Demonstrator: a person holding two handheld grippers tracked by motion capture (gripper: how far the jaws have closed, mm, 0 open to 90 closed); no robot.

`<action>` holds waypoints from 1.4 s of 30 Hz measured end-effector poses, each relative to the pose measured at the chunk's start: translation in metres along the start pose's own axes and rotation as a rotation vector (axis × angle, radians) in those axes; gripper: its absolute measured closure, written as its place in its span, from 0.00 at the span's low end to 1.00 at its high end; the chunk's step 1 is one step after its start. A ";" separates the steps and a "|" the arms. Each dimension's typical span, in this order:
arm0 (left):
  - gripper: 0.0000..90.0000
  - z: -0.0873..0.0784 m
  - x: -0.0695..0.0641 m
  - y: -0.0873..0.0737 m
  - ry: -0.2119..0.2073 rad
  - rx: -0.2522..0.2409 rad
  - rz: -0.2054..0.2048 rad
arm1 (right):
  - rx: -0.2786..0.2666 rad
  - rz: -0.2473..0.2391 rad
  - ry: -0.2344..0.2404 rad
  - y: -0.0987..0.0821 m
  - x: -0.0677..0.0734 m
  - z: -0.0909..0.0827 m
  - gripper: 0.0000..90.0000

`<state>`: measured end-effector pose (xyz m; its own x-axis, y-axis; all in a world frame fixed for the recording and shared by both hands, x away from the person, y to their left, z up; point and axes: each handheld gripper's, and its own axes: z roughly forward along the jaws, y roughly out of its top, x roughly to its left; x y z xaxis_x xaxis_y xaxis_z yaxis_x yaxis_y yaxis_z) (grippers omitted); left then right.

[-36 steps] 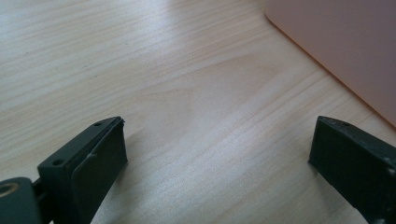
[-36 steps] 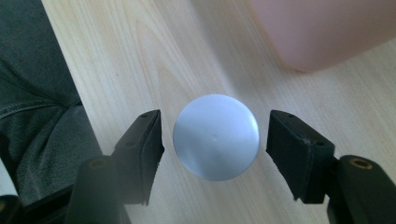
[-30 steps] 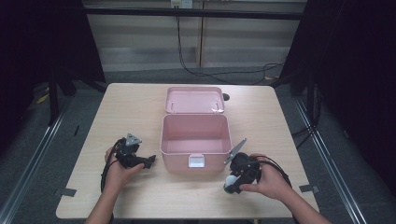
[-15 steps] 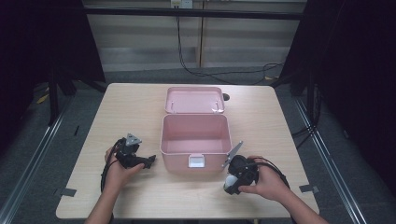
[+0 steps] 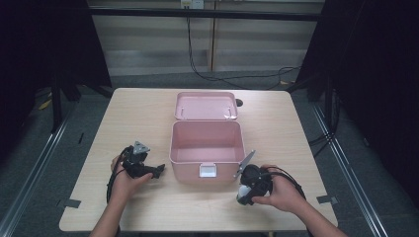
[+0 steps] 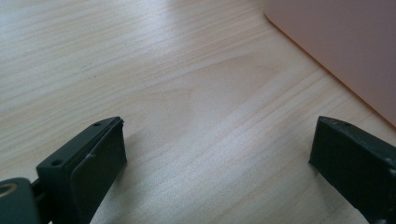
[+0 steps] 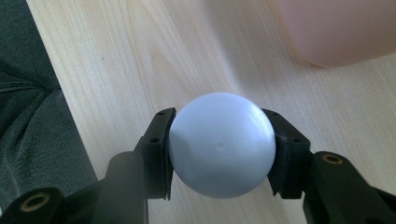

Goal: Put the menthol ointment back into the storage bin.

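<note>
So my right gripper (image 7: 219, 154) has just been closing its jaws and now they're clamped on a smooth pale blue-white ball (image 7: 221, 144), low over the light wooden tabletop (image 5: 148, 113) by the front right corner of the open pink plastic box (image 5: 206, 148). My left gripper (image 6: 217, 149) sits with its jaws spread wide and nothing between them, just left of that box. No brand or writing I can read anywhere, and in the high view my right hand (image 5: 281, 190) hides most of the ball.
</note>
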<state>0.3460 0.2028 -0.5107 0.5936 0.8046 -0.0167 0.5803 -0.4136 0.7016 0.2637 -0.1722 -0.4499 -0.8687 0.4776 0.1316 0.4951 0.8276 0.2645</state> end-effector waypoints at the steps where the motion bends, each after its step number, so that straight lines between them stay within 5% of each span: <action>1: 0.03 0.000 0.000 0.000 0.000 0.000 0.000 | 0.003 -0.008 -0.003 0.000 0.000 0.000 0.56; 14: 0.03 0.000 0.000 0.000 0.000 0.000 0.000 | 0.029 -0.019 -0.010 0.003 0.000 -0.004 0.56; 42: 0.02 0.001 -0.001 0.000 -0.006 -0.001 0.001 | 0.018 0.013 0.004 0.006 -0.008 -0.047 0.56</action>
<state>0.3460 0.2019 -0.5113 0.5974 0.8017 -0.0201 0.5791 -0.4139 0.7024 0.2725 -0.1852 -0.4044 -0.8624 0.4868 0.1388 0.5061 0.8269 0.2451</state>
